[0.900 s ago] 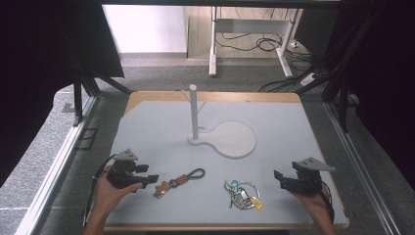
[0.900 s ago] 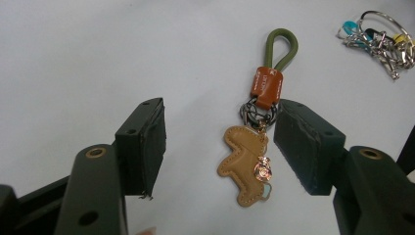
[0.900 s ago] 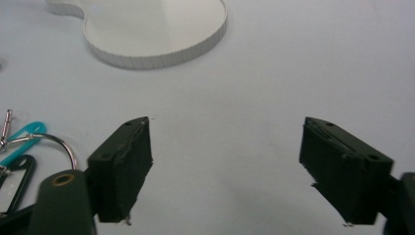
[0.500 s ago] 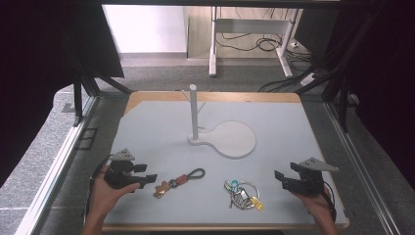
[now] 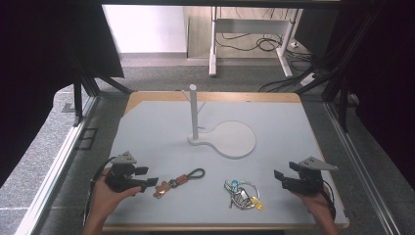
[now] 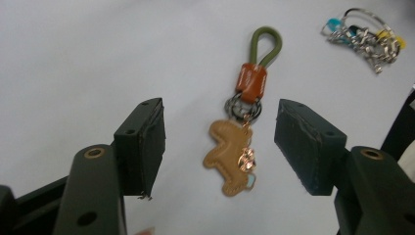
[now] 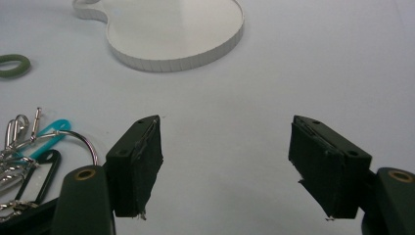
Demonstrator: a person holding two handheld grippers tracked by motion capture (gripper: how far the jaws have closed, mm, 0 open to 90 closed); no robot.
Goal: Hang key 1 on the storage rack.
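Note:
A leather keychain (image 5: 177,181) (image 6: 240,134) with a tan animal charm, brown strap and green loop lies flat near the front of the grey table (image 5: 274,117). My left gripper (image 5: 147,176) (image 6: 219,147) stands open right at the charm end, with the charm between its jaws and untouched. A bunch of keys (image 5: 241,194) (image 6: 364,32) (image 7: 29,147) on a metal ring with teal and yellow tags lies to the keychain's right. My right gripper (image 5: 279,179) (image 7: 226,164) is open over bare table, right of the keys. A white stand (image 5: 222,138) (image 7: 171,29) with an upright post sits mid-table.
The table's wooden front edge (image 5: 215,227) runs just below both hands. Black curtains and metal frame rails (image 5: 68,147) flank the table. Cables (image 5: 254,44) and desk legs lie on the floor beyond the far edge.
Both hands shifted only slightly; the left gripper edged a little toward the keychain. The objects on the table have not moved.

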